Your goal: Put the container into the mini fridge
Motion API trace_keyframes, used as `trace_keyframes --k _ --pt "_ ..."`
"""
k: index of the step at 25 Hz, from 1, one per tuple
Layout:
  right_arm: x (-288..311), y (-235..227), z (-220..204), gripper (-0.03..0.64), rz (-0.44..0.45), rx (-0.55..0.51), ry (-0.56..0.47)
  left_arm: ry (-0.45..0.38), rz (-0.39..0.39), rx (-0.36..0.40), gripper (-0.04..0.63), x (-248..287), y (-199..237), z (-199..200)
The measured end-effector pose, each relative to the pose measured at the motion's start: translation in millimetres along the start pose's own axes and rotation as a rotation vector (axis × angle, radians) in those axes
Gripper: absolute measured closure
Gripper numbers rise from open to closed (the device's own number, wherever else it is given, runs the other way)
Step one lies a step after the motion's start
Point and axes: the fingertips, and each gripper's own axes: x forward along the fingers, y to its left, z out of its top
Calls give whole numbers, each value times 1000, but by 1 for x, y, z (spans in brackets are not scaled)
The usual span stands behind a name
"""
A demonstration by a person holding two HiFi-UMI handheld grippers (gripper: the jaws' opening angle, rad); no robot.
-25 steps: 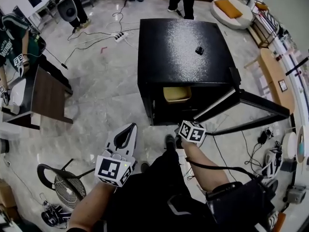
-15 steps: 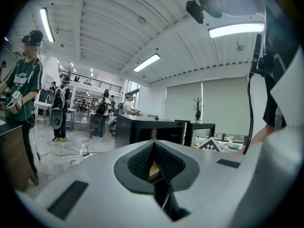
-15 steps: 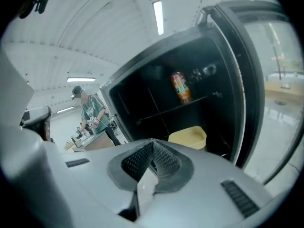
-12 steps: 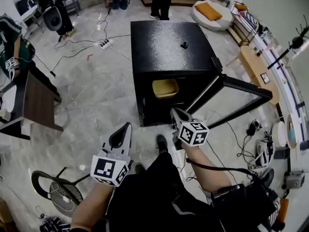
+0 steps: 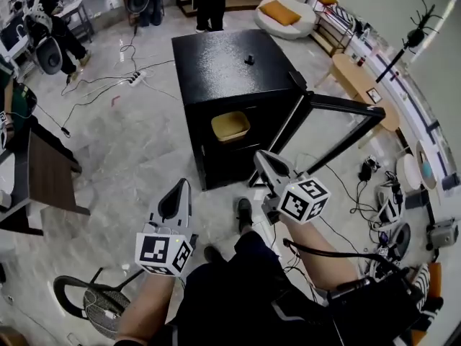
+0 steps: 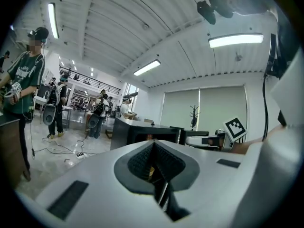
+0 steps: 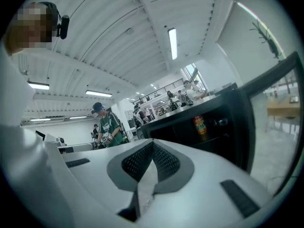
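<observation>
The black mini fridge [image 5: 230, 67] stands on the floor ahead with its glass door [image 5: 338, 125] swung open to the right. A yellow container [image 5: 230, 126] sits inside on the upper shelf. My left gripper [image 5: 184, 184] hovers low in front of the fridge, shut and empty; its pads meet in the left gripper view [image 6: 153, 144]. Nearer the door's hinge side, my right gripper [image 5: 259, 156] is also shut and holds nothing [image 7: 153, 144]. The right gripper view shows the fridge [image 7: 213, 127] with an orange bottle [image 7: 200, 125] inside.
Cables and a power strip [image 5: 133, 76] lie on the marble floor to the left. A floor fan [image 5: 97, 305] sits at lower left, a dark table [image 5: 43, 179] at left. More cables and gear [image 5: 389, 207] are at right. People stand at the back.
The view has drawn back and swung, so the fridge sits further left and smaller. The right gripper has lifted away from the fridge opening. The container stays inside.
</observation>
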Motion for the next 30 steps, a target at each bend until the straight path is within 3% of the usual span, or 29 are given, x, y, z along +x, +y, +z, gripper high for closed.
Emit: trace_keyframes --k 10,19,27,30 --pt "-42 10 38 600 -42 -122 -47 -45 -34 15 588 6 -18 19" --pt "-49 10 72 600 65 -192 -56 -66 13 24 588 26 -34 35" --pt "-59 -1 94 600 116 -290 -37 -77 50 94 588 36 -68 51" --pt "-63 -3 99 600 141 -281 -51 -83 72 105 588 35 -73 52"
